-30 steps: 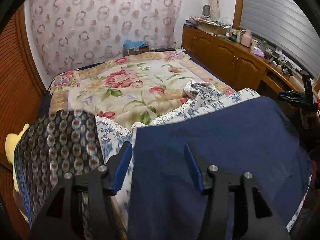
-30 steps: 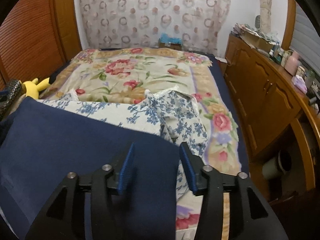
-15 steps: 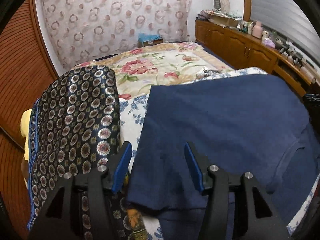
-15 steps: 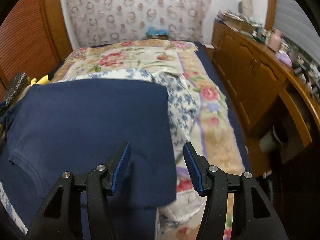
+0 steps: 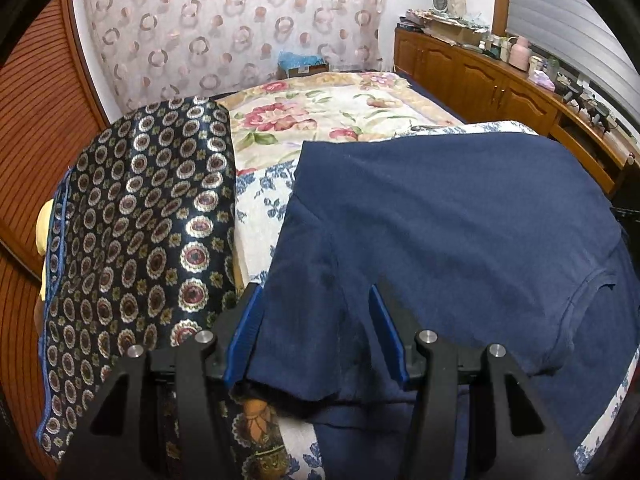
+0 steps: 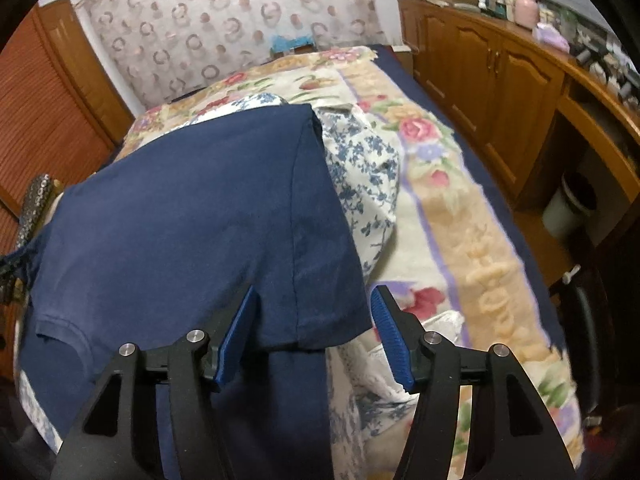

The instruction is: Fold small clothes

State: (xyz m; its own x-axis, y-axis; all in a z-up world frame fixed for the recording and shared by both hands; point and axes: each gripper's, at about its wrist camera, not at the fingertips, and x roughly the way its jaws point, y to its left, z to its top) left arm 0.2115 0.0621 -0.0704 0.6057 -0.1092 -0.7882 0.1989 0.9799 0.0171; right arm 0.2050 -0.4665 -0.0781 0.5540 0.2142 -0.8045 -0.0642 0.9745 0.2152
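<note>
Navy T-shirt (image 5: 460, 220) lies folded flat on the blue-flowered cloth (image 6: 360, 168) over the bed, beside a medallion-print fabric (image 5: 140, 220). My left gripper (image 5: 314, 334) stands apart over one sleeve, gripping nothing. My right gripper (image 6: 312, 332) is opening, the other sleeve's hem between its pads, unpressed.

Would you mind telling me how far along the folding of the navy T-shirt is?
Done: the navy T-shirt lies doubled over on the bed, a sleeve on top. In hand: left gripper and right gripper each straddle a near corner, the right one opening. Left: folding it smaller; the patterned garment waits alongside.
</note>
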